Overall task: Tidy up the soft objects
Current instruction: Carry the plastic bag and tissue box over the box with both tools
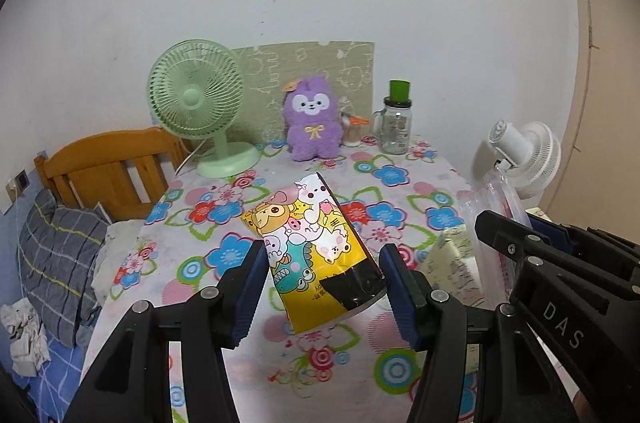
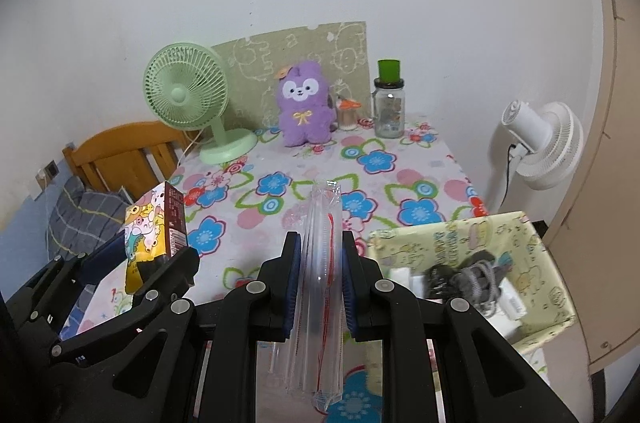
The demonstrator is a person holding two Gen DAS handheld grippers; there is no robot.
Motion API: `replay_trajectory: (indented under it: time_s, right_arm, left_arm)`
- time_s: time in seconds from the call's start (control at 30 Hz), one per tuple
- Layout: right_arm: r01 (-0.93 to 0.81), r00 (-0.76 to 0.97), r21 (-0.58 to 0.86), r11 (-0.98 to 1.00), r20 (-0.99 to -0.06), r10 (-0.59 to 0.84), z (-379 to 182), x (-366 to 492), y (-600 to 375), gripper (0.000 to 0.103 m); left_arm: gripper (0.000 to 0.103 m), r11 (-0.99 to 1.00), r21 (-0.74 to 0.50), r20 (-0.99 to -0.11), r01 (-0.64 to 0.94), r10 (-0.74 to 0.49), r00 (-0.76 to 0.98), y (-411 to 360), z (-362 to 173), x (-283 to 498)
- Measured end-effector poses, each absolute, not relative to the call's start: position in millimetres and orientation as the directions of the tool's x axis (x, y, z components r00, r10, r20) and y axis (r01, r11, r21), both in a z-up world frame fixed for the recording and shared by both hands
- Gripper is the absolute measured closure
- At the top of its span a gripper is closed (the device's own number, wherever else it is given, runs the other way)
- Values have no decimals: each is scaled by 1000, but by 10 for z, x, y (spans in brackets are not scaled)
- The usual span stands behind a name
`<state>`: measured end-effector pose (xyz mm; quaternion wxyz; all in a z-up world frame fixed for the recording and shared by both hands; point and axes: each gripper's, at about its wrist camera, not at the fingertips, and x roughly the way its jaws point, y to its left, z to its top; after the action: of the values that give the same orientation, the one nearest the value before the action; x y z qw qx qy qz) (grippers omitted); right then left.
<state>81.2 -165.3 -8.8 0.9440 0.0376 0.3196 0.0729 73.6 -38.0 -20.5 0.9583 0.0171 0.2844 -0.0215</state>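
A green desk fan (image 1: pixel 196 103) and a glass jar (image 1: pixel 396 125) with a green lid stand at the back of the flower-patterned desk (image 1: pixel 400 175). A white fan (image 2: pixel 548 143) stands beside it, right. A wooden headboard (image 1: pixel 108 175) shows left.

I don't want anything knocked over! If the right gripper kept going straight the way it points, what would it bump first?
Probably the flowered tablecloth: the right gripper, clamping a clear plastic pack, points down at bare cloth. The purple plush sits farther back. Depth is uncertain.

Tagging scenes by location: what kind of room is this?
Most likely a bedroom: a wooden bed frame with a grey pillow sits beside a table under a flowered cloth, holding a plush toy.
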Motion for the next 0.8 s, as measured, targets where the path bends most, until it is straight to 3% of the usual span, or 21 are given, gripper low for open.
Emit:
replay_trajectory:
  time_s: [0.8]
  right_arm:
    - [-58, 807, 89, 994, -582, 99, -85, 858, -2519, 81]
  left_arm:
    - [44, 975, 21, -558, 223, -174, 811, -1422, -233, 924]
